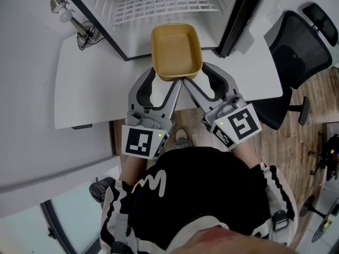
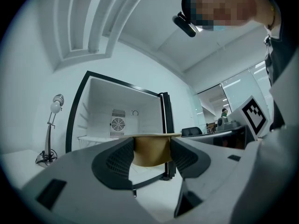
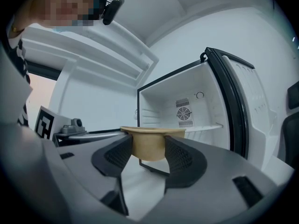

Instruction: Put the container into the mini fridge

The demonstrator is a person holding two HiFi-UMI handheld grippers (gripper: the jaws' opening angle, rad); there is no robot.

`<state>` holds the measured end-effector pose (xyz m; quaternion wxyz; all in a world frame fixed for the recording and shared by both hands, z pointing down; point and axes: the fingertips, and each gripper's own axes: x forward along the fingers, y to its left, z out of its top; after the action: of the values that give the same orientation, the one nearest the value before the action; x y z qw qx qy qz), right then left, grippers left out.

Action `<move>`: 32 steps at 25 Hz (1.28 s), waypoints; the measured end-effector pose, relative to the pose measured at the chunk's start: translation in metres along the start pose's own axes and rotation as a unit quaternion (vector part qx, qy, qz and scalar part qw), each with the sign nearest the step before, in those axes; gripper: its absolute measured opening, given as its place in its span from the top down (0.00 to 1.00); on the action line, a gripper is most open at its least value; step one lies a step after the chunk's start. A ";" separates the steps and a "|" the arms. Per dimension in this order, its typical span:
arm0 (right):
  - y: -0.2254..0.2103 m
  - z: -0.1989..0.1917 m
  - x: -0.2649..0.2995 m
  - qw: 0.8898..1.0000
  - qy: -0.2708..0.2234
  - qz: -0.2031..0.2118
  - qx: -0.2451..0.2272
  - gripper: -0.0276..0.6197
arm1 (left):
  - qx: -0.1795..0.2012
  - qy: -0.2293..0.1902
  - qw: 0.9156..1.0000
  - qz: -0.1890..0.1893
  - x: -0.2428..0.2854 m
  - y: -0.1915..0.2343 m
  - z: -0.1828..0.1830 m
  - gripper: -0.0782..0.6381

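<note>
A tan, empty, rectangular container [image 1: 176, 52] hangs above the white table's far edge, just in front of the open mini fridge [image 1: 164, 4]. My left gripper [image 1: 160, 82] is shut on its near left corner and my right gripper [image 1: 205, 79] on its near right corner. In the left gripper view the container [image 2: 149, 150] fills the gap between the dark pads of the left gripper [image 2: 150, 157], with the fridge [image 2: 119, 118] open behind it. The right gripper view shows the same container [image 3: 149, 146] pressed in the right gripper [image 3: 148, 156], in front of the fridge [image 3: 187, 113].
The fridge door [image 1: 239, 15] stands open at the right, and a wire shelf [image 1: 167, 7] lies inside. A desk lamp [image 1: 68, 14] stands left of the fridge on the white table [image 1: 85, 89]. A black office chair [image 1: 299, 52] is at the right. My legs are below the table edge.
</note>
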<state>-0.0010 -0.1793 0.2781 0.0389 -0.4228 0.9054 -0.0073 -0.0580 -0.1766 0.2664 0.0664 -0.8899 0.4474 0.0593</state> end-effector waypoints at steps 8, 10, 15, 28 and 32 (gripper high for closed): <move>-0.011 0.005 0.021 1.000 -0.006 -0.009 -0.011 0.61 | -0.005 -0.009 1.000 -0.010 0.016 0.019 0.002 0.55; -0.013 0.007 0.025 1.000 -0.008 -0.012 -0.014 0.61 | -0.004 -0.012 1.000 -0.013 0.020 0.022 0.003 0.55; -0.017 0.011 0.035 1.000 -0.014 -0.017 -0.019 0.61 | -0.002 -0.018 1.000 -0.020 0.027 0.032 0.005 0.55; -0.020 0.022 0.052 0.999 -0.028 -0.032 -0.027 0.61 | -0.003 -0.025 0.999 -0.029 0.038 0.048 0.015 0.55; -0.023 0.024 0.056 0.999 -0.028 -0.031 -0.029 0.61 | -0.003 -0.028 0.999 -0.029 0.042 0.051 0.016 0.55</move>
<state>-0.0172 -0.2366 0.2513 0.0521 -0.4519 0.8901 0.0294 -0.0755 -0.2370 0.2402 0.0777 -0.9005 0.4196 0.0832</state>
